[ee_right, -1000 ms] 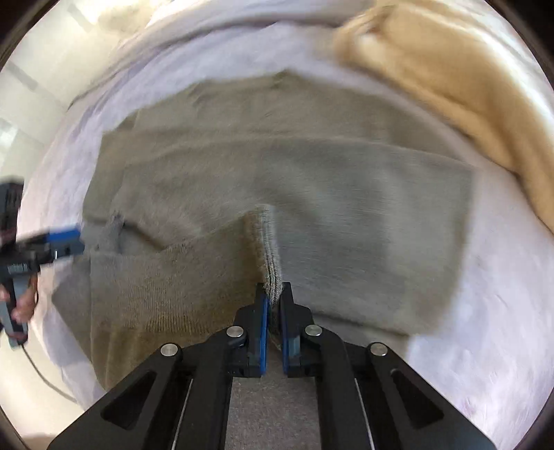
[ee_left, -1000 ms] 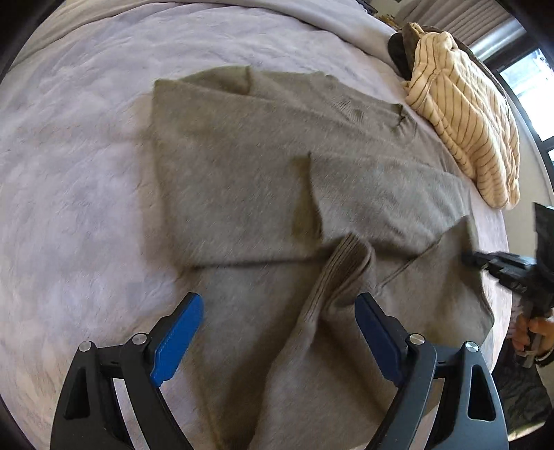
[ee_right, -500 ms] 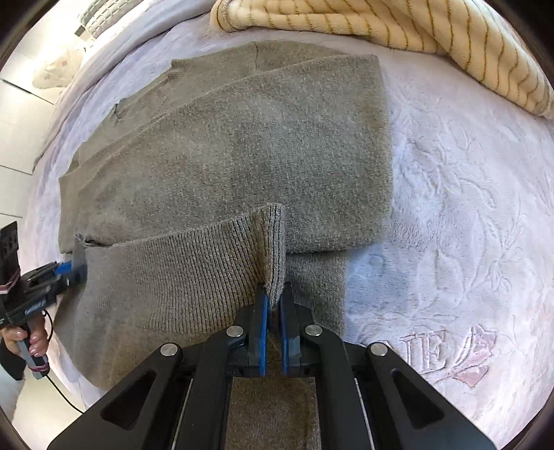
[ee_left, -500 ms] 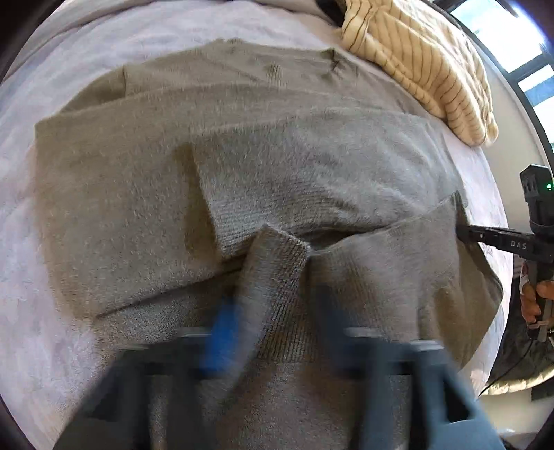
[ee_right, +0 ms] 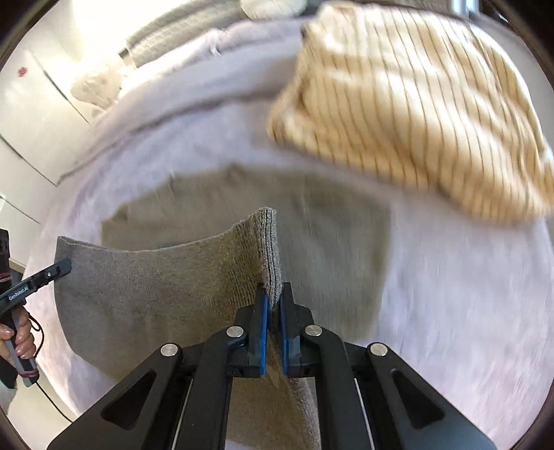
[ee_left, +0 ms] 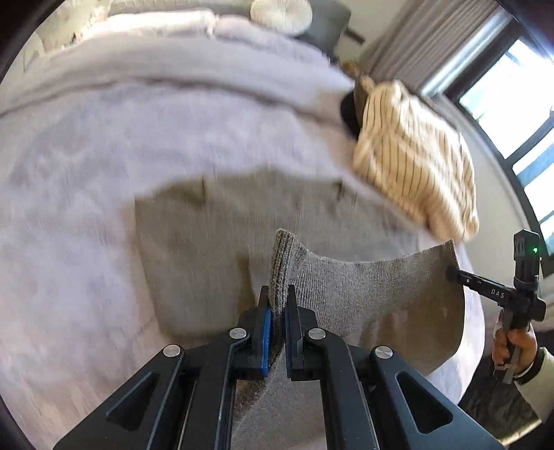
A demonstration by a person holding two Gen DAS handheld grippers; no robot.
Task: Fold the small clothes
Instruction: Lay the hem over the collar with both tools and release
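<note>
An olive-grey knit sweater (ee_left: 194, 249) lies on the lilac bedspread (ee_left: 86, 166), its bottom part lifted. My left gripper (ee_left: 277, 294) is shut on the ribbed hem at one corner. My right gripper (ee_right: 273, 294) is shut on the hem at the other corner. The hem (ee_right: 166, 277) hangs stretched between them above the rest of the sweater (ee_right: 329, 249). The right gripper shows in the left wrist view (ee_left: 453, 271), and the left gripper in the right wrist view (ee_right: 64, 266).
A cream striped garment (ee_left: 415, 162) lies heaped at the far right of the bed, also in the right wrist view (ee_right: 415, 104). Pillows (ee_left: 280, 12) lie at the head. A window (ee_left: 512, 104) and curtains stand to the right.
My left gripper has closed on the sweater's hem. Both grippers have lifted the hem off the bed and carried it toward the collar.
</note>
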